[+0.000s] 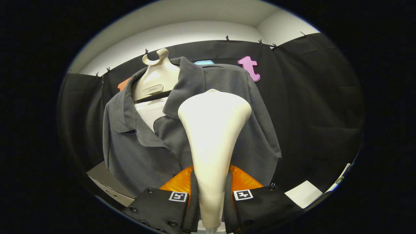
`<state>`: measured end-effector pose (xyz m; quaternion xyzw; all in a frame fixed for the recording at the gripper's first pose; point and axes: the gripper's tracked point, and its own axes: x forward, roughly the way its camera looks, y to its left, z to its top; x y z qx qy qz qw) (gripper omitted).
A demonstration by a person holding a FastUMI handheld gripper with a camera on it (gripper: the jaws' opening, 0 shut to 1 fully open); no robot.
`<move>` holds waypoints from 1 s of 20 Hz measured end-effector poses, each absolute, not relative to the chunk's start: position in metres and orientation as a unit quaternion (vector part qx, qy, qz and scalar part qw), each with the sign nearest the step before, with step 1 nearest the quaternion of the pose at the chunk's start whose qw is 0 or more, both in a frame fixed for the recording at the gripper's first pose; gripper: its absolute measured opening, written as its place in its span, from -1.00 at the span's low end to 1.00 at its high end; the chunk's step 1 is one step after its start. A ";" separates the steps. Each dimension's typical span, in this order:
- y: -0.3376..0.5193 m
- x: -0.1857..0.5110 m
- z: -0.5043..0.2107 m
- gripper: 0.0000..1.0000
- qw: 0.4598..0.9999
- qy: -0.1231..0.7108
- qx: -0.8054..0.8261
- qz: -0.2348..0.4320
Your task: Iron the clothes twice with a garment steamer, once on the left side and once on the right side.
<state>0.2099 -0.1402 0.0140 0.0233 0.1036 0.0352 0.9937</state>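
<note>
A grey short-sleeved shirt [143, 152] hangs on a cream hanger stand [156, 78] in front of the black cloth wall. My gripper [210, 198] is shut on the cream garment steamer [213, 130], both fingers pressing on its narrow handle. The steamer's wide head rises ahead of the fingers and lies over the shirt's right chest, just right of the collar. Whether the head touches the cloth cannot be told. A white inner layer [150, 112] shows in the open neck.
A grey box-like base [104, 182] stands below the shirt's left hem. A white sheet [304, 193] lies low on the right. The black cloth wall surrounds the shirt on both sides, with white wall above.
</note>
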 end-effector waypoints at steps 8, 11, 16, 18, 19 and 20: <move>-0.135 0.212 -0.016 -0.25 0.990 0.128 0.032 0.047; -0.132 0.209 -0.031 -0.25 0.988 0.142 0.033 0.053; -0.131 0.203 -0.057 -0.25 0.984 0.162 0.037 0.057; -0.132 0.199 -0.069 -0.24 0.983 0.170 0.039 0.058; -0.131 0.198 -0.075 -0.24 0.982 0.175 0.040 0.059; -0.130 0.196 -0.080 -0.24 0.981 0.180 0.040 0.058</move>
